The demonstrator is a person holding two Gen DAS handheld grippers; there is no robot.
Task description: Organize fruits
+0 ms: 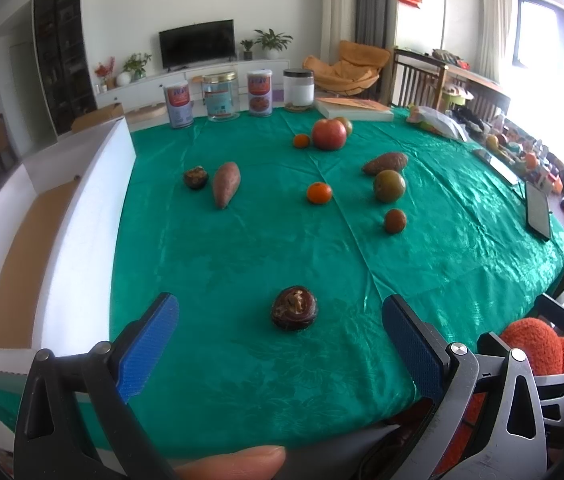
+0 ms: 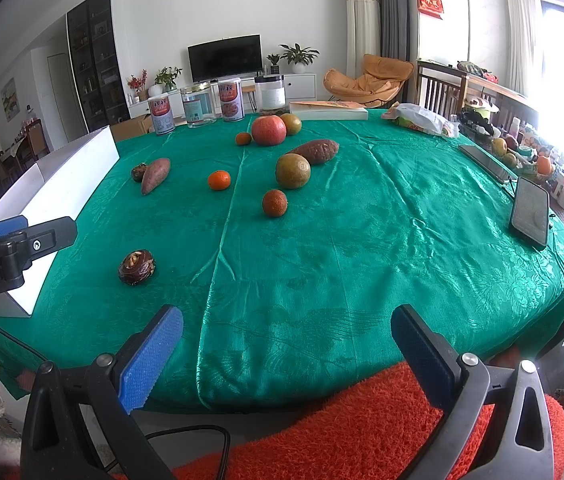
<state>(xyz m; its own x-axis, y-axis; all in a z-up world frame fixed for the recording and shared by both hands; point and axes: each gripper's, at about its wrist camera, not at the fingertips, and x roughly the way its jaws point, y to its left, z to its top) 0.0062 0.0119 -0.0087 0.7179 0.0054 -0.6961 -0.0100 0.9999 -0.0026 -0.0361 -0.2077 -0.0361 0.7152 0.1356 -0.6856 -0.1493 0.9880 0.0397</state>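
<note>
Two sweet potatoes (image 1: 225, 189), two dark fruits (image 1: 293, 307), one apple (image 1: 329, 133) on the table.

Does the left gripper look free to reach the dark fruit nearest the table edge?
Probably yes: the left gripper is open, the dark fruit lies just ahead between its fingers, with only bare tablecloth between.

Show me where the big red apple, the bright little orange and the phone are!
big red apple (image 2: 268, 130), right wrist view, middle of its front.
bright little orange (image 2: 219, 180), right wrist view, centre of its peel.
phone (image 2: 529, 211), right wrist view, middle of its screen.
</note>
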